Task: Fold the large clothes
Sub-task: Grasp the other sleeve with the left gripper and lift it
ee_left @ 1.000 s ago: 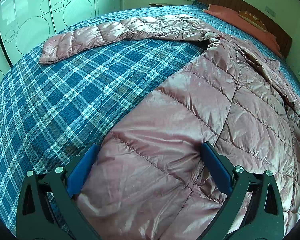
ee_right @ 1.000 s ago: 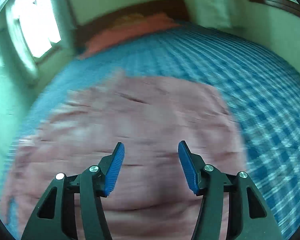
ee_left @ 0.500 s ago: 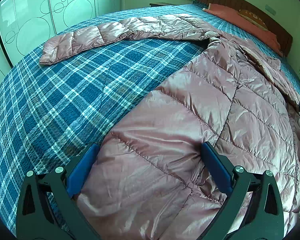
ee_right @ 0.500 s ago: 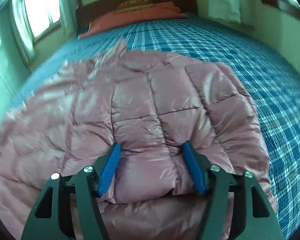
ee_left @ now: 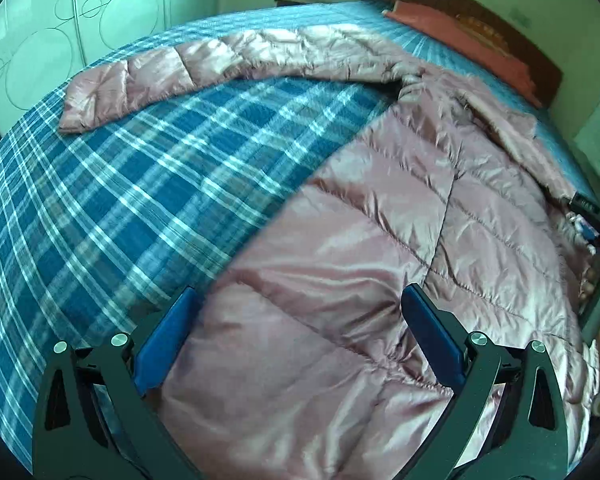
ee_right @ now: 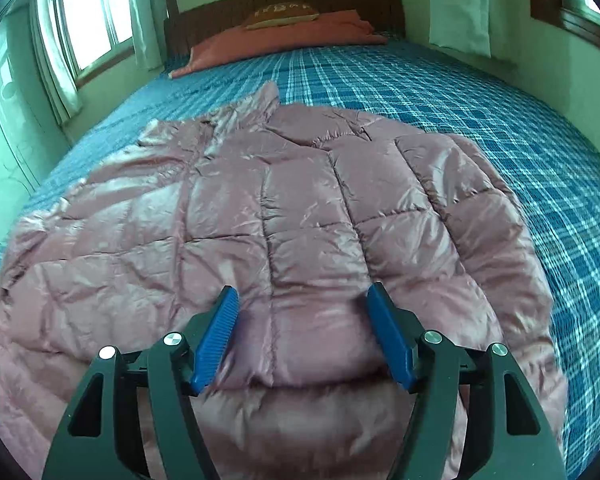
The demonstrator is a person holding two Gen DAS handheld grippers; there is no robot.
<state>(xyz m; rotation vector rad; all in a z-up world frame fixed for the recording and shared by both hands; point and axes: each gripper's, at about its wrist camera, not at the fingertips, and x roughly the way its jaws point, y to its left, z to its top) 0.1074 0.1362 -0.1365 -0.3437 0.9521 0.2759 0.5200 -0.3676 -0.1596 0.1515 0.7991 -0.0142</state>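
A: Where's the shiny pink quilted puffer jacket (ee_right: 300,216)?
B: Spread flat on the bed's blue plaid blanket (ee_left: 112,200), one sleeve (ee_left: 188,68) stretched away to the far left.
A: Left gripper (ee_left: 300,336)?
B: Jaws wide apart over the near hem, gripping nothing.
A: Right gripper (ee_right: 302,332)?
B: Jaws apart too, straddling the near edge, fabric between them but not pinched.

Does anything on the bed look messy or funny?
One sleeve of the pink puffer jacket sticks straight out across the blue plaid bedspread, away from the body. That fits a jacket not yet folded. Nothing looks torn or spilled.
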